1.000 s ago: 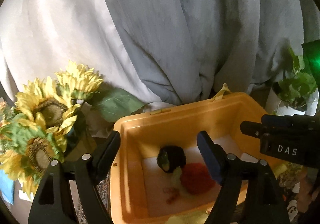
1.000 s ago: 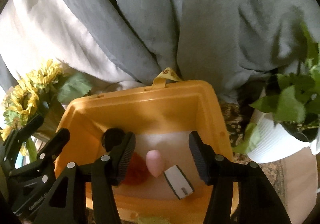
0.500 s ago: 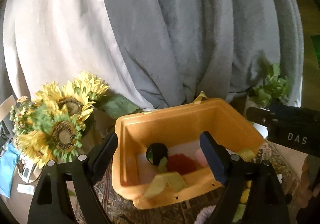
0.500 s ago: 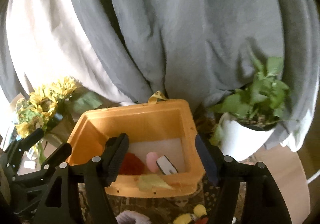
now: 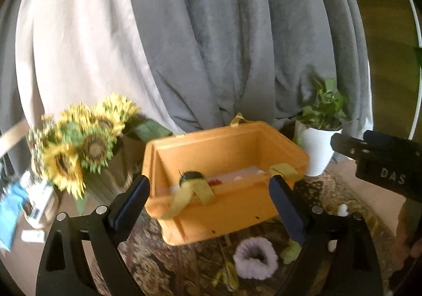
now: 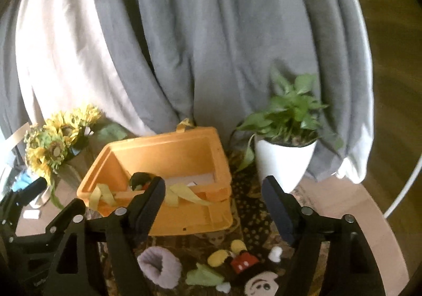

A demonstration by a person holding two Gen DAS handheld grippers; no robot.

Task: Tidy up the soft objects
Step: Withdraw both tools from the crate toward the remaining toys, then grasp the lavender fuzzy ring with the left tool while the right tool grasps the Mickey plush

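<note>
An orange bin (image 5: 224, 206) (image 6: 184, 216) stands on a patterned mat; a dark round soft item (image 5: 191, 175) (image 6: 139, 179) and a red one (image 5: 215, 182) show over its rim. In front of it lie a lilac fluffy ring (image 5: 254, 257) (image 6: 159, 267), a light green soft piece (image 6: 203, 276) and a Mickey Mouse plush (image 6: 245, 267). My left gripper (image 5: 208, 206) is open and empty, raised in front of the bin. My right gripper (image 6: 213, 206) is open and empty, raised over the bin's right front corner.
Sunflowers (image 5: 79, 148) (image 6: 52, 142) stand left of the bin. A white potted plant (image 6: 284, 164) (image 5: 319, 148) stands right of it. Grey and white curtains hang behind. Yellow straps (image 6: 182, 193) drape over the bin's front rim.
Both grippers have pulled back and up from inside the bin. The bin now looks smaller and the soft items on the mat have come into view.
</note>
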